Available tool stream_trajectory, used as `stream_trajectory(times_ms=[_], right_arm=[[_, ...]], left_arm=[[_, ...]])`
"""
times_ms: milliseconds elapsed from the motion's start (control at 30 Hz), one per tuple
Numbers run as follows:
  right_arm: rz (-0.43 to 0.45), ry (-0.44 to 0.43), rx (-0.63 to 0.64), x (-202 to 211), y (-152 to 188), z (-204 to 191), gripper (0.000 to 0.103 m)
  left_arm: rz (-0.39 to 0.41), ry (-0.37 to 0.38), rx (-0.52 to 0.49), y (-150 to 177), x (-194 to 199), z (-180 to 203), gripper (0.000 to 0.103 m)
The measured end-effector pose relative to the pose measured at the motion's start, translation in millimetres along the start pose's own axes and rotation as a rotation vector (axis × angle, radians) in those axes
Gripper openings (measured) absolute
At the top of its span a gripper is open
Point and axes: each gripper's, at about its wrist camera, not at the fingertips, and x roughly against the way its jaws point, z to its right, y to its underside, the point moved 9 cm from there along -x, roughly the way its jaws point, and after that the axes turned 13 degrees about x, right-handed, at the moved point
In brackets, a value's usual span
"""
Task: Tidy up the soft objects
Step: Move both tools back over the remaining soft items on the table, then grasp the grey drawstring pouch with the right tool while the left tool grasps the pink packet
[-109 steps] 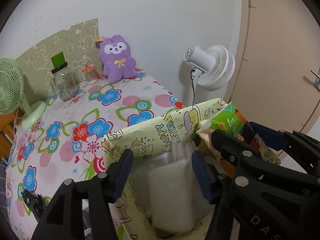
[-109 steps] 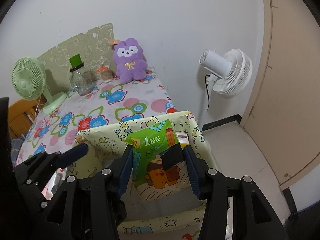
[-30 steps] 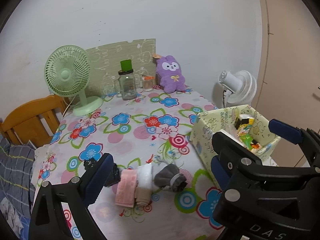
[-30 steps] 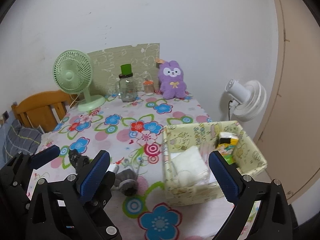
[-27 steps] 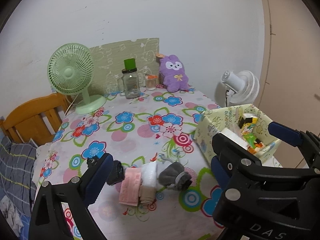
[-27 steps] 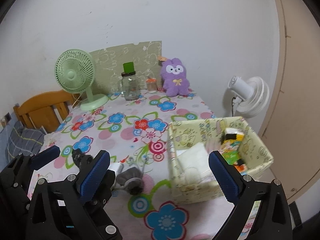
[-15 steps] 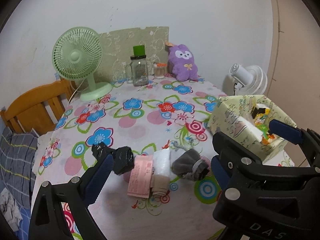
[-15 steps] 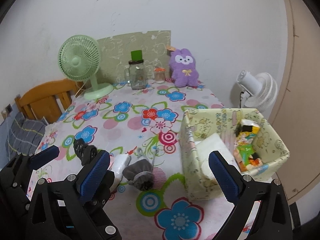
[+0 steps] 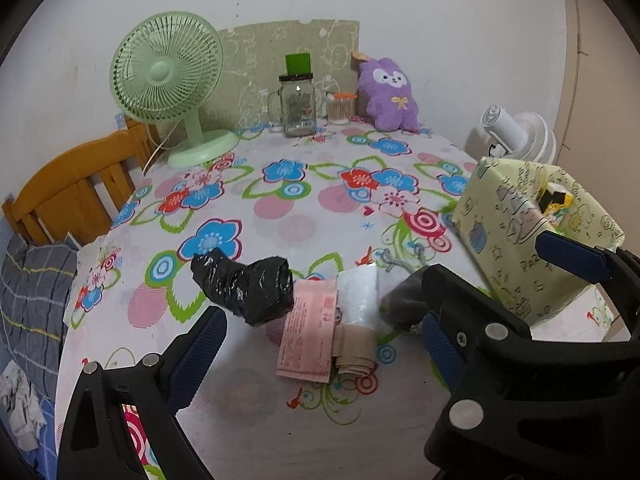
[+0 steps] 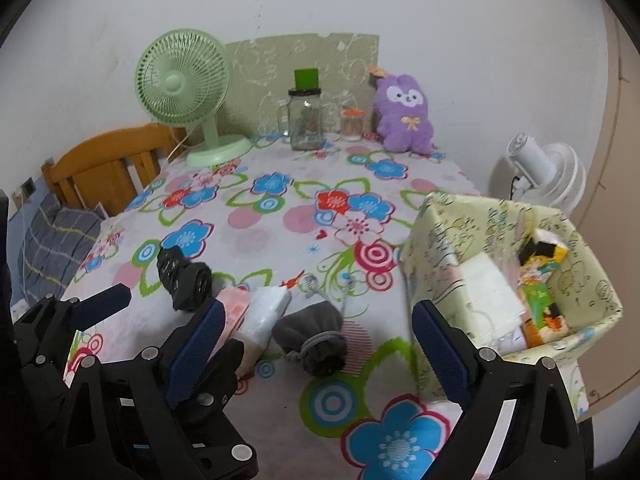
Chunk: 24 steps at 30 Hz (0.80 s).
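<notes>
Blue-padded right gripper (image 10: 316, 338) stands wide with nothing held; its jaws have just been narrowing a little, and the grey drawstring pouch (image 10: 314, 338) lies on the desk (image 10: 280, 208) in the gap ahead, untouched. Left gripper (image 9: 320, 344) also gapes wide and empty, aimed at the pink packet (image 9: 308, 336) and the clear-wrapped white pack (image 9: 360, 296) beside it. Row of soft things runs left to right across the near desk edge: black plastic roll (image 9: 244, 284), pink packet, white pack over a beige roll (image 9: 354, 350), then grey pouch at the right end. Pouch is nearer the right gripper; black roll and packet are nearer the left. Pouch long axis runs roughly toward the right camera, cinched neck and cord at the near end. Looks soft, slumped, likely to squash under a pinch. Yellow-green patterned box (image 10: 568, 320) sits just right of the pouch, already holding a white pack and a green snack-like bag. Likely next: the right gripper closes across the pouch's width.
</notes>
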Motion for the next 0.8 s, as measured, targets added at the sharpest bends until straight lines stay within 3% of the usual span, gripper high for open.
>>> stream_trajectory(times_ms=[333, 800], right_arm=[[-0.068, -0.03, 0.008, -30, 10, -12, 0.095], [-0.175, -0.046, 0.01, -66, 27, -18, 0.081]], left_arm=[[-0.051, -0.029, 0.008, 13, -25, -14, 0.099], [-0.116, -0.091, 0.045, 23, -53, -43, 0.091]])
